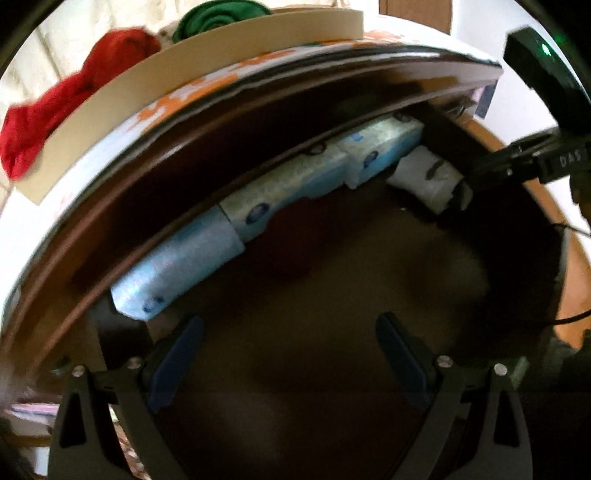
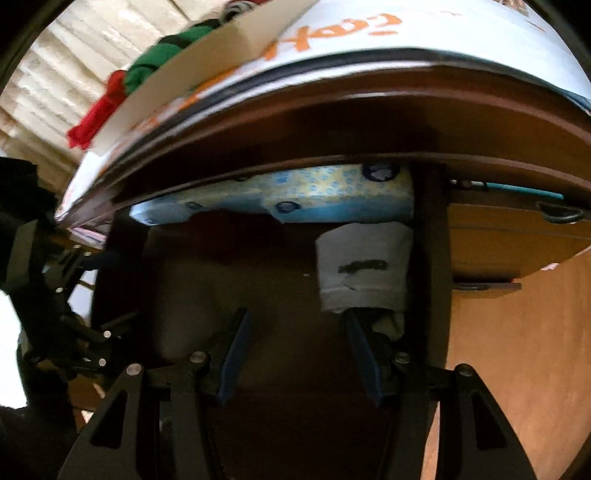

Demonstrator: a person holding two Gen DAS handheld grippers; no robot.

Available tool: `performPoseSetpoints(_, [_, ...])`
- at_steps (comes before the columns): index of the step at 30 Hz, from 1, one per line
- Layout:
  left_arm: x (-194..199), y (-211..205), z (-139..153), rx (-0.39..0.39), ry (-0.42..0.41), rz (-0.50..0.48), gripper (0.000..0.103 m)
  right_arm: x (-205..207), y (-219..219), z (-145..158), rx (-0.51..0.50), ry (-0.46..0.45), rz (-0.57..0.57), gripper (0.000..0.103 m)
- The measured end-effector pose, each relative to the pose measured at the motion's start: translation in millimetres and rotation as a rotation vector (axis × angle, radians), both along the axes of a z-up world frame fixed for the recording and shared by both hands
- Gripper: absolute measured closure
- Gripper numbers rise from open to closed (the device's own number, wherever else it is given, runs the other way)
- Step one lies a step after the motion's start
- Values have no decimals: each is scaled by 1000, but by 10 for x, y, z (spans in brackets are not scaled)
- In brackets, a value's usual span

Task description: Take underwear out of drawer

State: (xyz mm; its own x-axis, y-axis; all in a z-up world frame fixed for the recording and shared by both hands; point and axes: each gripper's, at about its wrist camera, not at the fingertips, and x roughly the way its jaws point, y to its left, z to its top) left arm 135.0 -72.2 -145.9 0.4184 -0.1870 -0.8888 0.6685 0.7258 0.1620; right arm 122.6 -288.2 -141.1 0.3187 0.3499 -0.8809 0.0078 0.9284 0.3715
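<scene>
A dark wooden cabinet fills both views, its top covered by a white sheet [image 2: 424, 40] with orange handwriting too warped to read. On that top stands a cardboard box [image 1: 207, 70] holding a red cloth [image 1: 74, 96] and a green cloth [image 1: 218, 14], perhaps a place for removed items. Below, the drawer [image 1: 332, 332] is pulled open, its inside deep in shadow. Blue patterned packs [image 1: 258, 206] lie in a row along the far edge, partly tucked under the cabinet top; their print is too blurred to read. The underwear [image 2: 364, 269], a rolled grey-white bundle with a dark mark, lies at the drawer's far right, against the right wall and just in front of the packs.

The left gripper [image 1: 290, 354] hangs over the dark drawer floor, jaws wide apart with nothing between them. The right gripper [image 2: 299, 354] is released too, jaws parted and empty, its right finger [image 2: 364, 354] just beside the roll's near end; contact cannot be told. Its placement suggests a reach for the roll. White letters "DAS" show on the right gripper's body in the left view.
</scene>
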Motion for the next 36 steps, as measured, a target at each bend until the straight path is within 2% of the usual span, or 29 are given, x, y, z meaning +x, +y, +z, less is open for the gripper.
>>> performPoseSetpoints(2, [-33, -96, 9, 47, -77, -69, 7, 14, -9, -32, -10, 12, -7, 47])
performPoseSetpoints(3, [-83, -171, 9, 83, -159, -126, 7, 27, -18, -47, -14, 18, -16, 47])
performPoseSetpoints(5, [-125, -266, -8, 128, -255, -201, 7, 32, -27, -68, -10, 23, -25, 47])
performPoseSetpoints(7, [-121, -384, -81, 197, -314, -269, 7, 27, -21, -76, -6, 26, -31, 47])
performPoseSetpoints(9, [-98, -456, -134, 225, -326, -299, 7, 26, -13, -70, -12, 18, -36, 47])
performPoseSetpoints(14, [-19, -530, -263, 250, -276, -321, 7, 33, 4, -59, -14, 18, -38, 47])
performPoseSetpoints(21, [19, -464, -286, 209, -167, -300, 8, 11, 5, -71, 7, 27, -36, 47])
performPoseSetpoints(26, [41, -456, -373, 226, -125, -306, 8, -77, 75, -72, 21, 60, -25, 47])
performPoseSetpoints(31, [145, -477, -430, 226, -70, -284, 8, -155, 161, -102, -6, 93, -13, 47])
performPoseSetpoints(36, [241, -518, -455, 235, -50, -280, 8, -176, 173, -169, -5, 108, -27, 47])
